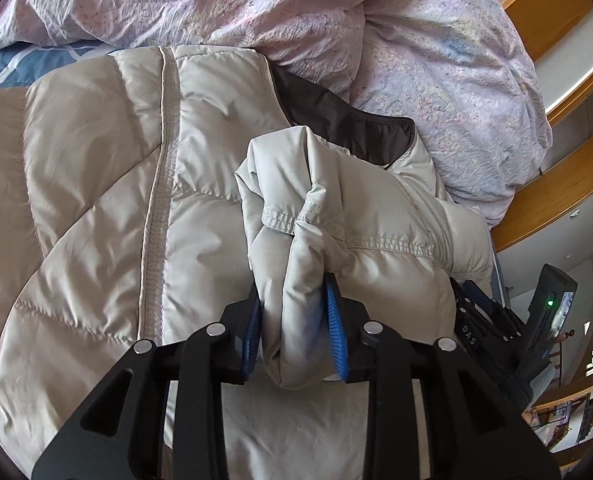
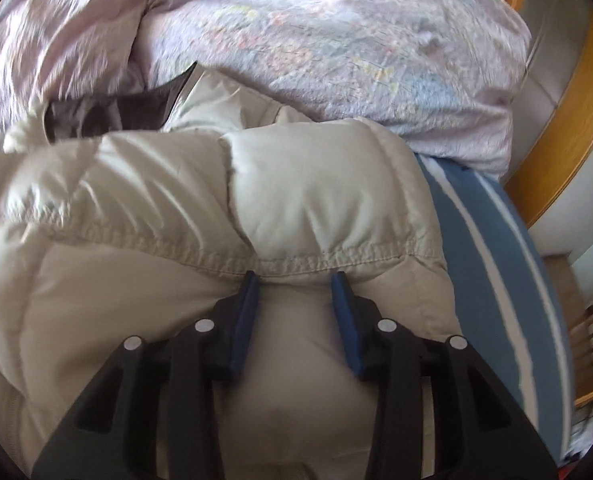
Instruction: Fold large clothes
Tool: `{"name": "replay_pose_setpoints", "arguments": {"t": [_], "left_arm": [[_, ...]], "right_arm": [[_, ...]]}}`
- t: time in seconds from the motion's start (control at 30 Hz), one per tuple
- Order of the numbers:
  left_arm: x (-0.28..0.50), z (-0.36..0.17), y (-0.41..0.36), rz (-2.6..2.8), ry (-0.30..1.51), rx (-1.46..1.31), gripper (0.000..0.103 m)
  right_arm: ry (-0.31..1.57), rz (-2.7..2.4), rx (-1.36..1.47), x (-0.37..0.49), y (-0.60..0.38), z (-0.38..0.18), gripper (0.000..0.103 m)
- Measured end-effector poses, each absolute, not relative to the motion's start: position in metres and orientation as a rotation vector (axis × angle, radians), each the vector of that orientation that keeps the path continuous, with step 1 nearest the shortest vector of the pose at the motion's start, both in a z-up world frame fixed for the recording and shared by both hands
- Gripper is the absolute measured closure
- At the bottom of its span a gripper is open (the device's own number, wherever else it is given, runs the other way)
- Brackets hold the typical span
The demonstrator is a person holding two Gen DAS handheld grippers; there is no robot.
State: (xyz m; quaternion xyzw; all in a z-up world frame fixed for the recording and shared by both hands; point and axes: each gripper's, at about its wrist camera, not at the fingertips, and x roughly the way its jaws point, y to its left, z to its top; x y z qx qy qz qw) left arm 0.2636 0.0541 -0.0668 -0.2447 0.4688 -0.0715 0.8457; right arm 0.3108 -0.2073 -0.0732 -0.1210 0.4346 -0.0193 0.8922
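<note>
A beige puffer jacket (image 1: 96, 184) lies spread on the bed, zipper side up, its dark lining (image 1: 336, 116) showing at the collar. My left gripper (image 1: 294, 300) is shut on a bunched fold of the jacket's sleeve (image 1: 336, 216), held over the jacket's right side. In the right wrist view the same jacket (image 2: 136, 200) fills the frame. My right gripper (image 2: 294, 280) has its blue pads (image 2: 346, 320) on either side of a seamed puffy fold (image 2: 316, 208), gripping it.
A crumpled pink floral duvet (image 1: 416, 60) is heaped behind the jacket. A blue striped sheet (image 2: 496, 260) covers the bed. A wooden bed frame (image 1: 556, 200) runs along the right. The other gripper's body (image 1: 536, 320) shows at the right.
</note>
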Motion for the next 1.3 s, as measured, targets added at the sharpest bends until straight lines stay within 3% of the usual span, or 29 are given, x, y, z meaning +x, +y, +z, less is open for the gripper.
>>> {"name": "replay_pose_setpoints", "arguments": {"t": [0.07,0.2,0.3,0.57,0.83,1.07,1.17,1.2,1.3], "left_arm": [[0.262,-0.057,0.055,-0.132,0.984,-0.501,0.068],[0.25,-0.021,0.056,-0.072,0.851,-0.431,0.046],[0.251,0.0,0.032,-0.108,0.786,-0.346,0.04],[0.284,-0.039,-0.019,-0.17,0.918,-0.262,0.041],[0.289,-0.068,-0.025,-0.129,0.918,-0.161,0.045],[0.265,-0.051,-0.003,-0.188,0.924,-0.254,0.044],[0.22,-0.028,0.036,-0.202,0.866,-0.323,0.035],[0.202,-0.022,0.055,-0.19,0.842,-0.358,0.027],[0.145,-0.012,0.12,-0.106,0.77,-0.465,0.022]], "right_arm": [[0.915,-0.048,-0.254,0.311,-0.208,-0.069,0.063],[0.88,-0.009,-0.155,0.303,-0.215,-0.045,0.058],[0.836,0.019,-0.158,0.299,-0.203,-0.033,0.052],[0.891,0.041,-0.206,0.309,-0.181,-0.057,0.05],[0.891,0.037,-0.215,0.316,-0.183,-0.063,0.043],[0.877,0.003,-0.325,0.315,-0.175,-0.069,0.034],[0.884,-0.022,-0.316,0.314,-0.179,-0.066,0.023],[0.893,-0.023,-0.303,0.313,-0.182,-0.065,0.022],[0.899,-0.011,-0.263,0.303,-0.186,-0.055,0.022]]}}
